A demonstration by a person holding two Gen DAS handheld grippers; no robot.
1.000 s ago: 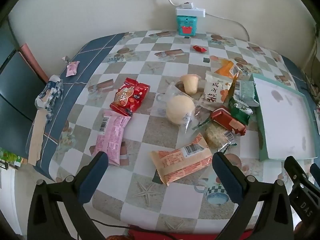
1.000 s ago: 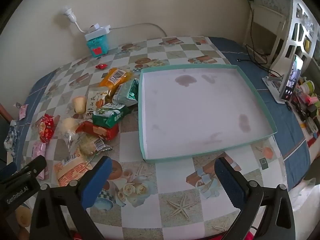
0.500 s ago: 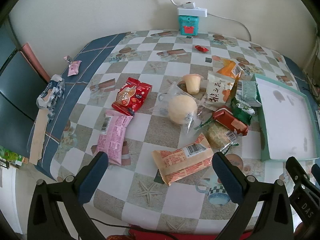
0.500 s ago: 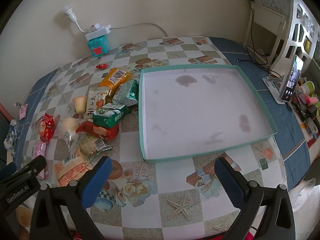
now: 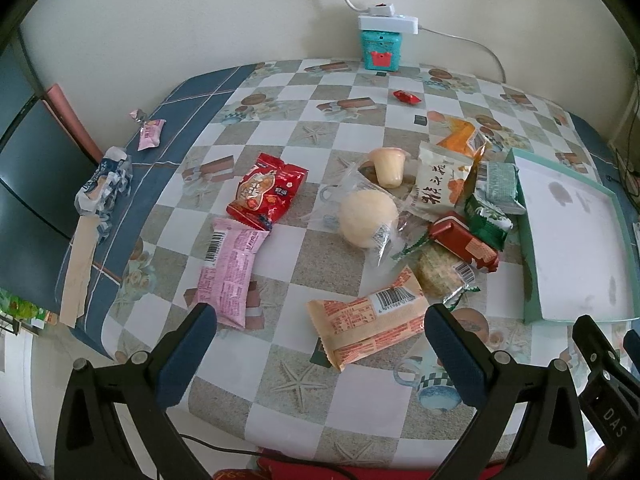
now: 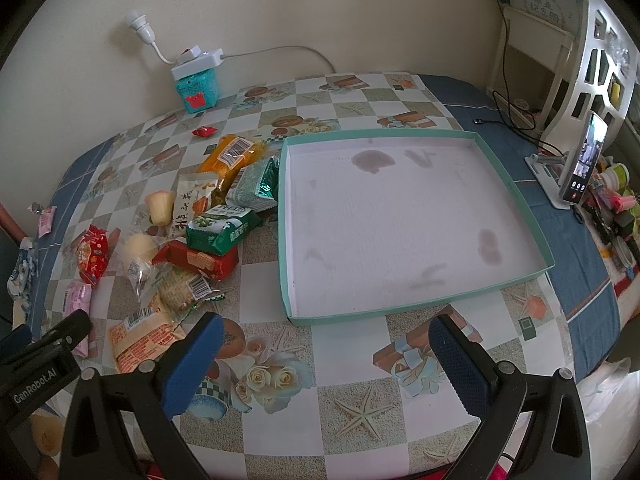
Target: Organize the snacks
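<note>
both grippers' jaws wide, empty; left gripper [image 5: 320, 344] should straddle the orange barcode packet [image 5: 370, 322] across its short width, then carry it to the teal tray [image 6: 516, 196].

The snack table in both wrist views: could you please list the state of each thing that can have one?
Left claw: open, holding nothing.
Right claw: open, holding nothing.
Teal tray: no snacks in it, stained floor.
Orange barcode packet: sealed, lying flat, nearest the left claw.
Pink packet: sealed, flat.
Red packet: sealed, flat.
Green packet: resting on the red biscuit pack.
Phone: upright on stand, screen lit.
</note>
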